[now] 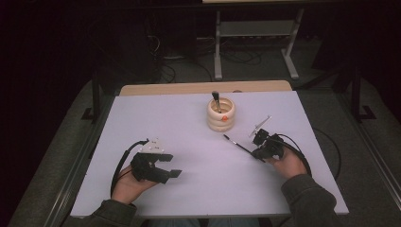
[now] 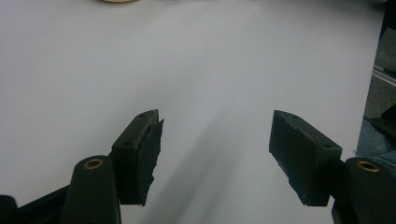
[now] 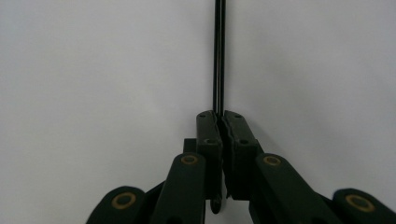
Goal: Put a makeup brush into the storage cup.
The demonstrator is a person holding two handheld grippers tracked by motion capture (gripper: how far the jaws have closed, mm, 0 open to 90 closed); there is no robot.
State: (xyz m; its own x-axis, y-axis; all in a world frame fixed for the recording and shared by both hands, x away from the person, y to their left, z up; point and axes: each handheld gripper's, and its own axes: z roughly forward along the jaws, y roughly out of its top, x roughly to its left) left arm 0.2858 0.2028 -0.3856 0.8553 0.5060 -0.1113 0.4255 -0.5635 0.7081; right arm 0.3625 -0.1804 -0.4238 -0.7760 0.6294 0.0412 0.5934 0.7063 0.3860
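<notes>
- The left gripper is lying low over the near left of the white tabletop, held in the person's left hand; its jaws are standing wide apart with nothing between them (bare white surface is showing in the gap in the left gripper view).
- The right gripper is sitting at the near right in the right hand; its jaws are pressing together on a thin black rod, which is reaching out past the tips, low over the tabletop, toward the middle.
- Farther back, near the centre, a ringed cream holder is standing upright; a dark tool is poking out of its top.
</notes>
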